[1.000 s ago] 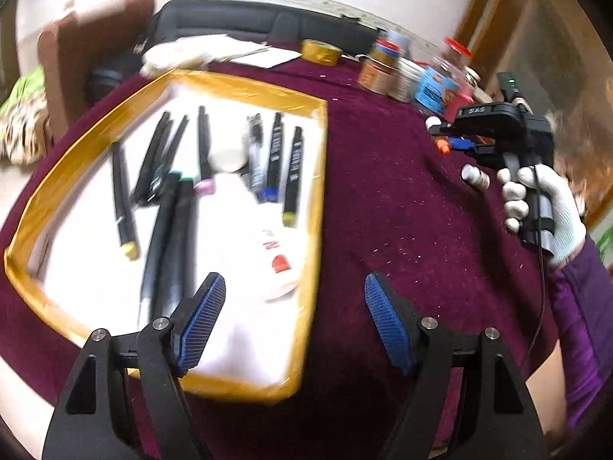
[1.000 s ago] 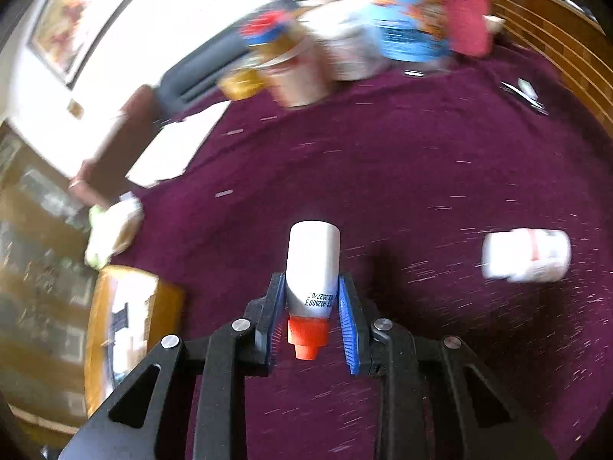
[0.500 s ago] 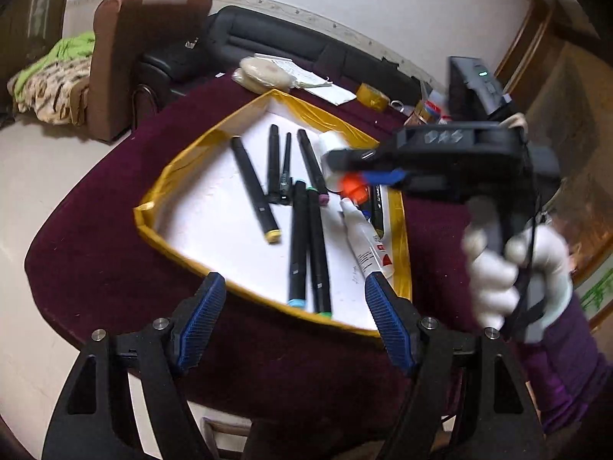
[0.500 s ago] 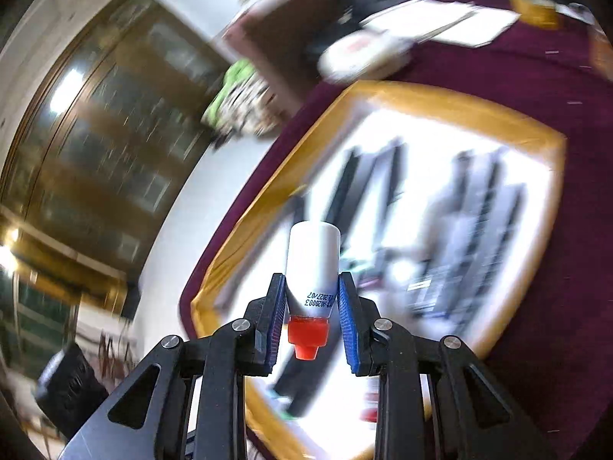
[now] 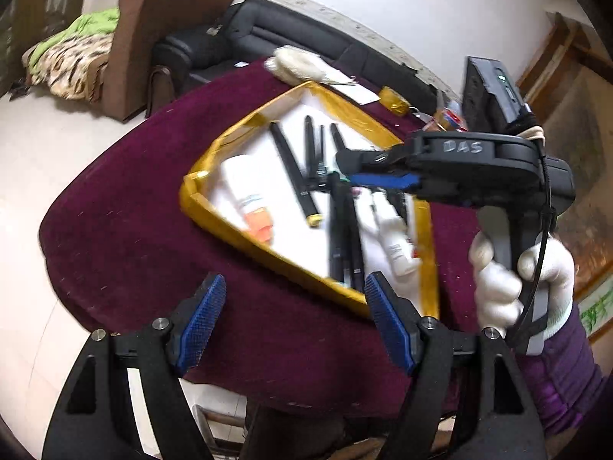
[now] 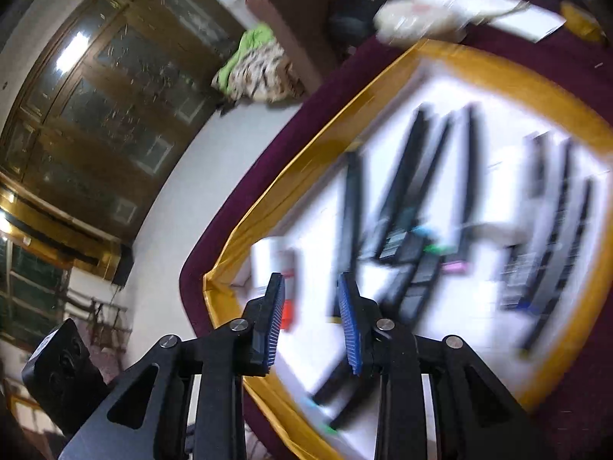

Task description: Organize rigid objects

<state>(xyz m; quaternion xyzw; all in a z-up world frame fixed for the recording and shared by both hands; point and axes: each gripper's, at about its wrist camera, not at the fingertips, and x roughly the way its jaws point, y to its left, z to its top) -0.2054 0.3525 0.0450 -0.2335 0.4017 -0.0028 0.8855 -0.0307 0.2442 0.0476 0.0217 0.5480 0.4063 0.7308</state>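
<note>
Left gripper (image 5: 293, 324) hangs wide apart with nothing in it, just off the near edge of the gold-rimmed tray (image 5: 268, 251). Inside that tray, the white glue bottle with the orange cap (image 5: 249, 201) lies on its side by the left rim, smooth hard plastic, so it'll probably roll. Slim black markers (image 5: 295, 176) lie to its right, then a second white bottle (image 5: 394, 245). Right gripper (image 6: 312, 318) sits over the tray, unclenched and empty. I'd pull it straight up so the pads don't nudge that bottle.
</note>
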